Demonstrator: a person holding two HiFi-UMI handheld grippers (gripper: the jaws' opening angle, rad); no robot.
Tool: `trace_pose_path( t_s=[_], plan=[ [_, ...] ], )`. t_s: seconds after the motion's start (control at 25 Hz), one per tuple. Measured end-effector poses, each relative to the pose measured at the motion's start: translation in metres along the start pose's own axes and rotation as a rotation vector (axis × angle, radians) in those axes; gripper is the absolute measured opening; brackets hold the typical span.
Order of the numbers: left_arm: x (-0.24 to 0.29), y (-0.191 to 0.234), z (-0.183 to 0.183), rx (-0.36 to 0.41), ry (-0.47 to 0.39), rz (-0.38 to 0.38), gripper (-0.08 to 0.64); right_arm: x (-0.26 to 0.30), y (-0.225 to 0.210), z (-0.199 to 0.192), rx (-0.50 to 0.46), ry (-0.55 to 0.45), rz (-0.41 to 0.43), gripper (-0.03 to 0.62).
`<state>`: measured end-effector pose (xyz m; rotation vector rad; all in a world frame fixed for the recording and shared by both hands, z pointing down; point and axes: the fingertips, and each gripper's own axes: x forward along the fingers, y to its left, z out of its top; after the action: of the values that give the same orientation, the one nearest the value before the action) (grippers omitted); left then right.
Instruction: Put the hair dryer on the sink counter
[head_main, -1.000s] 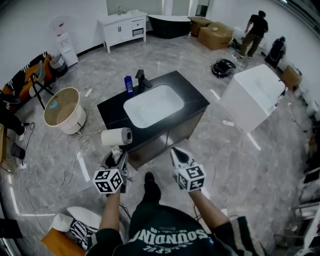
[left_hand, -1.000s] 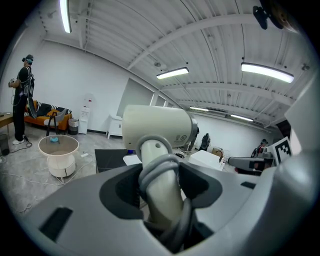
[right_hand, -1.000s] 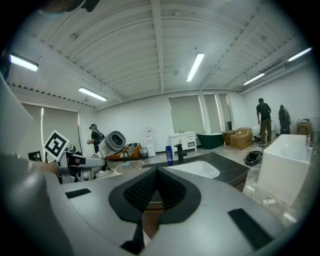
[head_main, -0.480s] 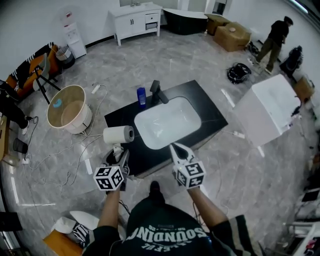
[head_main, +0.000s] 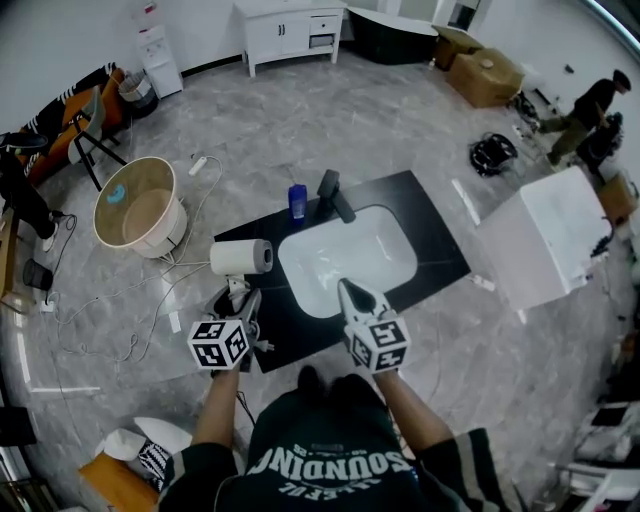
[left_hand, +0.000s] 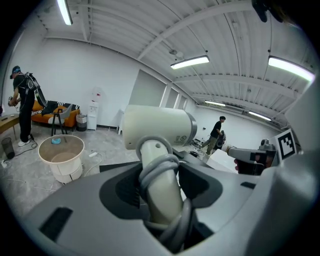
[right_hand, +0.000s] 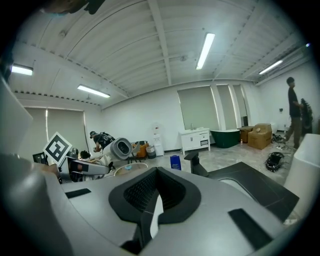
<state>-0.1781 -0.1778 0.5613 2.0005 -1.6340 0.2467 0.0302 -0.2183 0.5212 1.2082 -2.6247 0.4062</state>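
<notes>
A white hair dryer (head_main: 240, 258) with its grey cord wound round the handle is clamped in my left gripper (head_main: 240, 300), barrel lying sideways above the jaws. In the left gripper view the dryer's handle (left_hand: 160, 190) sits between the pads of the left gripper (left_hand: 160, 205). It hangs over the left front part of the black sink counter (head_main: 440, 250). The white basin (head_main: 350, 262) lies in the counter's middle. My right gripper (head_main: 350, 292) is shut on nothing, over the basin's front edge. The right gripper view shows that gripper (right_hand: 155, 200) and the dryer (right_hand: 120, 148) to its left.
A black faucet (head_main: 335, 195) and a blue bottle (head_main: 297, 201) stand at the counter's back. A round beige tub (head_main: 140, 212) and cables lie on the floor at left. A white block (head_main: 545, 235) stands at right, with a person (head_main: 590, 105) beyond it.
The counter has come nearer in the head view. Both grippers, earlier in front of its near edge, now hang over it. The dryer stays held in the left gripper.
</notes>
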Motion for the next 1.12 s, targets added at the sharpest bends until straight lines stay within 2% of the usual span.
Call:
trace_pose_path(
  t_s=[0.24, 0.8, 1.12],
  plan=[
    [0.016, 0.021, 0.008, -0.048, 0.001, 0.059, 0.215, 0.042, 0.000, 0.001, -0.014, 0.032, 0.070, 0.000],
    [0.060, 0.048, 0.046, -0.113, -0.038, 0.245, 0.215, 0.156, -0.008, 0.026, -0.127, 0.095, 0.337, 0.000],
    [0.085, 0.058, 0.030, -0.147, 0.003, 0.309, 0.215, 0.183, -0.014, 0.013, -0.133, 0.151, 0.424, 0.000]
  ],
)
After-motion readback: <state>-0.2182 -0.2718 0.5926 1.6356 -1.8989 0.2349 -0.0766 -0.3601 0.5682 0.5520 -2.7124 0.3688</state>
